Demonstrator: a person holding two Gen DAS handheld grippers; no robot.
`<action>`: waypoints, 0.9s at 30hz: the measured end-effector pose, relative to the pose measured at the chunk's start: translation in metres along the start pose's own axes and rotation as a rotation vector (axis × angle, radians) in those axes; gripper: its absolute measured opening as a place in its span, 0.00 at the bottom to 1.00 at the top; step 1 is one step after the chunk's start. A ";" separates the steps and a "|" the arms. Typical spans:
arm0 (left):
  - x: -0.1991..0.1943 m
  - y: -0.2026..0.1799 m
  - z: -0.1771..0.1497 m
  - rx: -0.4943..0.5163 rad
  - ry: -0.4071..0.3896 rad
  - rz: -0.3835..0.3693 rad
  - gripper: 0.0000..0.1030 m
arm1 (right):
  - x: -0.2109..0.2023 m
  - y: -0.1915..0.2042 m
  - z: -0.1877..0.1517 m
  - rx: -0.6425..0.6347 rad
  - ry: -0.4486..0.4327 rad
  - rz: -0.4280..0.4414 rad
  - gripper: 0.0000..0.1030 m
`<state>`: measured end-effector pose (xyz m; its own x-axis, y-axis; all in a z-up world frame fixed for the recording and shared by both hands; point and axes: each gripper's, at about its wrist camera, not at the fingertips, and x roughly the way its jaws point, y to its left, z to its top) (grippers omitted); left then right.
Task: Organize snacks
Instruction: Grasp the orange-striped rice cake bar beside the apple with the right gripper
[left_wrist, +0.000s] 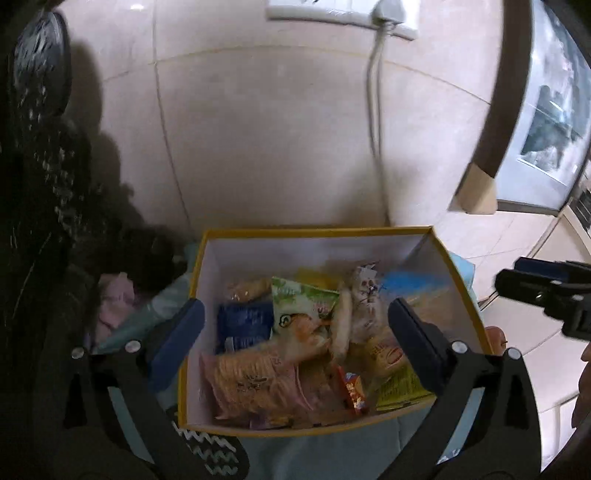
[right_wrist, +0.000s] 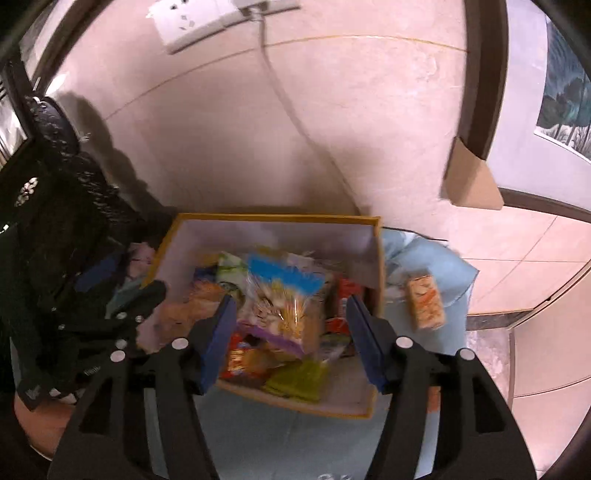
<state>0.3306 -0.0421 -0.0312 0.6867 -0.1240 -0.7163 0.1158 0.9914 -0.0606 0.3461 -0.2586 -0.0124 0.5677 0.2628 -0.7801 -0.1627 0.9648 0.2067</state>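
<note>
Against the tiled wall, on a pale blue cloth (right_wrist: 436, 266), a yellow-rimmed box (left_wrist: 314, 232) is seen already filled with snack packets: a blue packet (left_wrist: 243, 325), a green-and-white packet (left_wrist: 303, 299), a pink packet of biscuits (left_wrist: 251, 384) and several others are piled inside it. Above the box the left gripper (left_wrist: 295, 343) is held with its jaws spread wide and nothing between them; the right gripper (right_wrist: 291, 339) is likewise held over the box, its jaws parted and empty, no pad being pressed on any packet. Most of the sorting can be judged done. One orange-and-white packet (right_wrist: 424, 301) is still left outside, lying on the cloth just beside the box's right wall, and it would appear to be what remains to be put away.
</note>
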 end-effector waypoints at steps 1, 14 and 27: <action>-0.002 -0.001 -0.002 0.008 -0.013 -0.013 0.98 | -0.001 -0.011 -0.004 0.003 -0.004 -0.011 0.60; 0.023 -0.125 0.003 0.138 0.039 -0.210 0.98 | 0.044 -0.132 -0.040 -0.100 0.127 -0.242 0.60; 0.121 -0.223 0.044 0.234 0.219 -0.188 0.98 | 0.107 -0.174 -0.039 -0.077 0.168 -0.111 0.60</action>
<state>0.4196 -0.2802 -0.0742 0.4709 -0.2658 -0.8412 0.4032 0.9130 -0.0628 0.4041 -0.3990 -0.1552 0.4443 0.1435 -0.8843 -0.1711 0.9825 0.0735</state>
